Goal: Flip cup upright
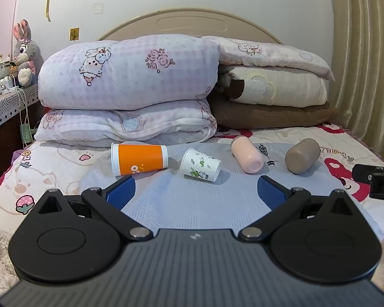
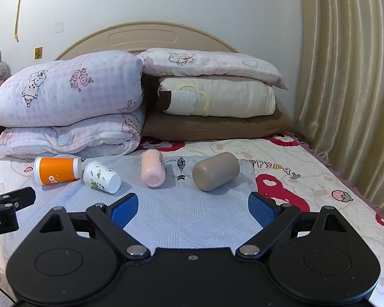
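Blue-padded fingers [image 1: 121, 192] of the left gripper [image 1: 195, 190] spread wide, nothing between them, hovering over the pale grey-blue patterned mat [image 1: 192, 204]. Right gripper [image 2: 193, 206] same: blue pads [image 2: 261, 208] wide apart, empty, above the same mat [image 2: 192, 217].

Four cups lie on their sides in a row across the mat. From the left wrist view: orange-and-white cylindrical tumbler [image 1: 139, 159] at 11 o'clock, white paper cup with green leaf print [image 1: 201, 165] at 12 o'clock just beside it, pale pink smooth plastic cup [image 1: 247, 158] at 1 o'clock, taupe brown rounded plastic cup [image 1: 302, 159] at 2 o'clock, apart from the pink one. From the right wrist view: tumbler [image 2: 57, 170] at 10 o'clock, touching or nearly touching the paper cup [image 2: 102, 176]; pink cup [image 2: 153, 171] at 11 o'clock; brown cup [image 2: 215, 171] at 12 o'clock.

Mat sits on a cartoon-print bedsheet [image 1: 51, 168]. Behind the cups, folded pink-check quilts [image 1: 125, 89] and stacked cream and brown pillows [image 1: 274, 97] against a beige headboard [image 1: 192, 23]. Grey plush rabbit [image 1: 24, 51] at 10 o'clock.
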